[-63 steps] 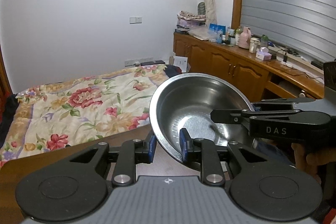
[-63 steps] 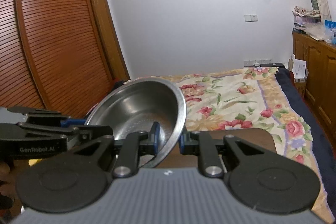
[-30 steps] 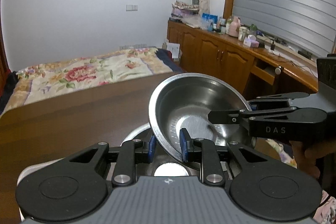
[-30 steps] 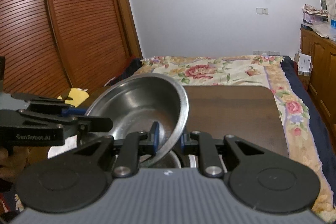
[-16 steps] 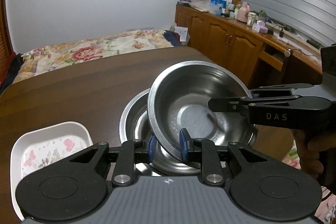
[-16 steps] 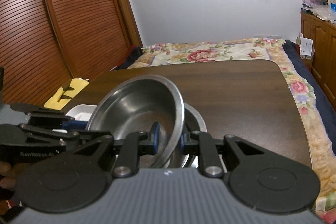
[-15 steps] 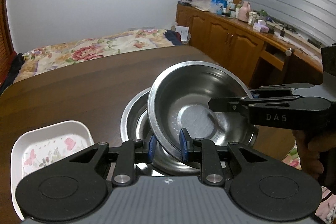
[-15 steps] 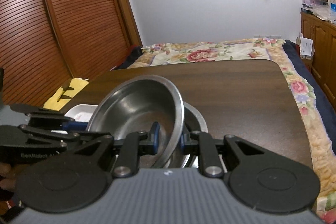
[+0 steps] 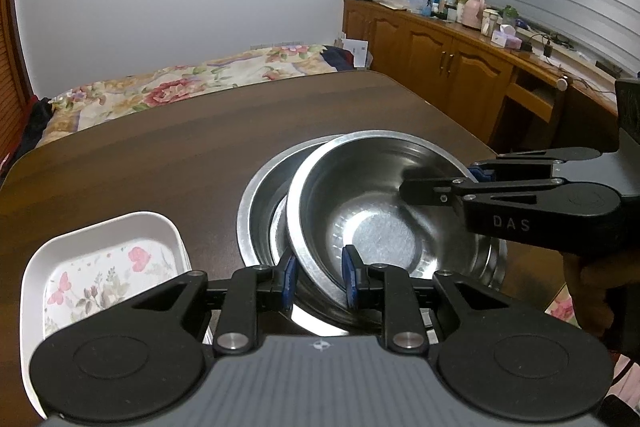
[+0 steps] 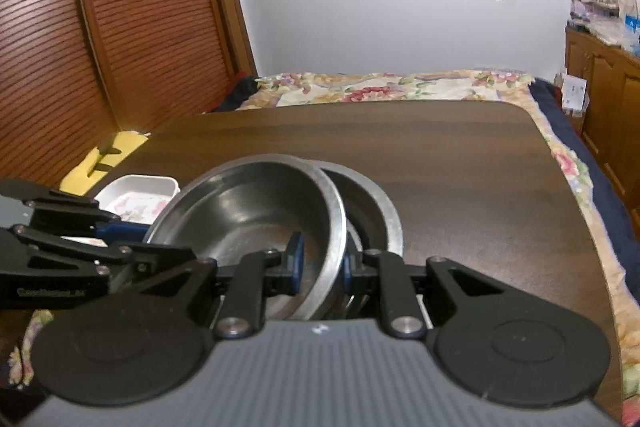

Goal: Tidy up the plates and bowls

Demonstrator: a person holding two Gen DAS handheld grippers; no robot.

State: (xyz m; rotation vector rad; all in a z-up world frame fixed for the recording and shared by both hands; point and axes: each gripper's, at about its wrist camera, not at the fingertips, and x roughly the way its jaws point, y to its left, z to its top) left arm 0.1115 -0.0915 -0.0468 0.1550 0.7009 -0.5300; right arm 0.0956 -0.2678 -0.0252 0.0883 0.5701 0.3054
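Observation:
Both grippers hold one steel bowl (image 9: 376, 203) by opposite sides of its rim. My left gripper (image 9: 318, 281) is shut on the near rim in the left wrist view, and the right gripper (image 9: 452, 193) clamps the rim at the right there. In the right wrist view my right gripper (image 10: 320, 265) pinches the bowl (image 10: 256, 207) rim, with the left gripper (image 10: 132, 239) at the left. The held bowl sits tilted inside a wider steel bowl (image 9: 260, 203), (image 10: 376, 211) that rests on the dark wooden table (image 9: 168, 155).
A white rectangular floral dish (image 9: 100, 267), (image 10: 136, 193) lies on the table left of the bowls. Beyond the table's far edge are a flowered bed (image 9: 192, 83), wooden cabinets (image 9: 440, 59) at the right and louvred wardrobe doors (image 10: 120, 19) at the left. A hand (image 9: 588, 287) holds the right gripper.
Both grippers have come down with the bowl, from high over the bed to low over the table. The bowl has sunk into the wider steel bowl, and the floral dish has come into view.

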